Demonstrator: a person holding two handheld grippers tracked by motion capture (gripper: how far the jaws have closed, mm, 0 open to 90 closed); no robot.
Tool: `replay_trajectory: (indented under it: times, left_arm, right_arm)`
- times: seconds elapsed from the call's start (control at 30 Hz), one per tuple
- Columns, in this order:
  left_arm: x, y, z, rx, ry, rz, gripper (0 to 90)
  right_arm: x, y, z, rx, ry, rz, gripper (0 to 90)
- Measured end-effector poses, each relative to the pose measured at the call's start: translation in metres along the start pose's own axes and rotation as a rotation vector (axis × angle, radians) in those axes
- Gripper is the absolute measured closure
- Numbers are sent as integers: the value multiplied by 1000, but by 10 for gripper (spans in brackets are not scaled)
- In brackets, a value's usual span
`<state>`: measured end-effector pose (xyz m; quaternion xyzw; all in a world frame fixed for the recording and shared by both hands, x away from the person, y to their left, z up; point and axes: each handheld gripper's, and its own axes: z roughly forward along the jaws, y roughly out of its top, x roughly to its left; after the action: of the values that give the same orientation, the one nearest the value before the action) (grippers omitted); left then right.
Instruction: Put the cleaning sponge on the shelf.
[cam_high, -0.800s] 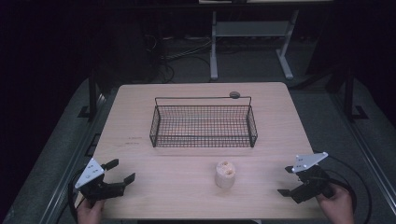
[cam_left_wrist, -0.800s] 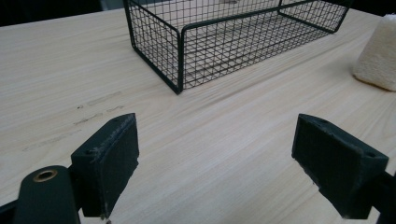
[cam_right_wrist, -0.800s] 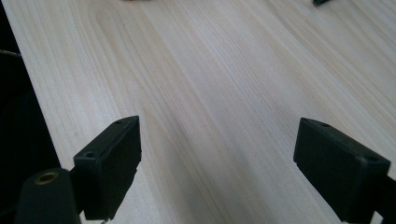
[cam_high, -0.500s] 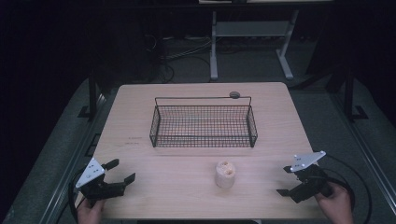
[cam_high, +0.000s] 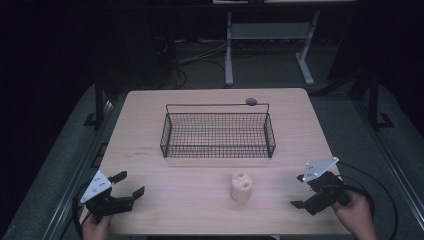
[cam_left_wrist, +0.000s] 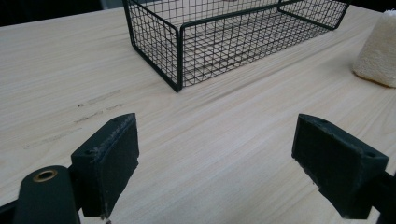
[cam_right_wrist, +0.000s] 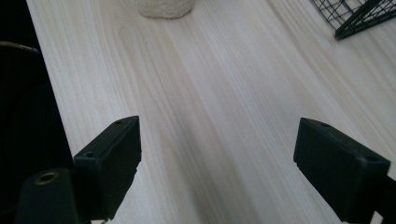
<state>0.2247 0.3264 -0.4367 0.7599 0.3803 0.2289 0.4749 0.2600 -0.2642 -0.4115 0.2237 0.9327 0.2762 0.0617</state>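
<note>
A black wire basket (cam_high: 217, 135) stands empty at the middle of the wooden table (cam_high: 150, 120). In front of it a beige, spongy cylinder (cam_high: 241, 186) stands upright. My left gripper (cam_high: 129, 183) rests open at the front left corner and holds nothing. In the left gripper view its jaws (cam_left_wrist: 215, 154) are wide apart, with the basket (cam_left_wrist: 224, 37) ahead and the cylinder (cam_left_wrist: 378, 51) at the far right. My right gripper (cam_high: 298, 191) is open at the front right, to the right of the cylinder. The right gripper view (cam_right_wrist: 217, 154) has bare wood between the jaws and the cylinder (cam_right_wrist: 163, 7) at the top edge.
A small dark round object (cam_high: 251, 101) lies on the table just behind the basket's back rim. A basket corner (cam_right_wrist: 359, 16) shows at the top right of the right gripper view. Cables and a metal stand (cam_high: 270, 35) lie on the dark floor beyond the table.
My right gripper has drifted slightly to the left. The left gripper, basket and cylinder have not moved.
</note>
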Motion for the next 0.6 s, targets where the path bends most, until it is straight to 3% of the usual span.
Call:
replay_trajectory:
  times: [0.37,0.6]
  left_arm:
    - [-1,1,1,1,-4,5,141]
    - [0,0,0,0,-3,-1,141]
  right_arm:
    - [0,19,3,37,9,-54,144]
    - [0,26,1,33,13,-60,144]
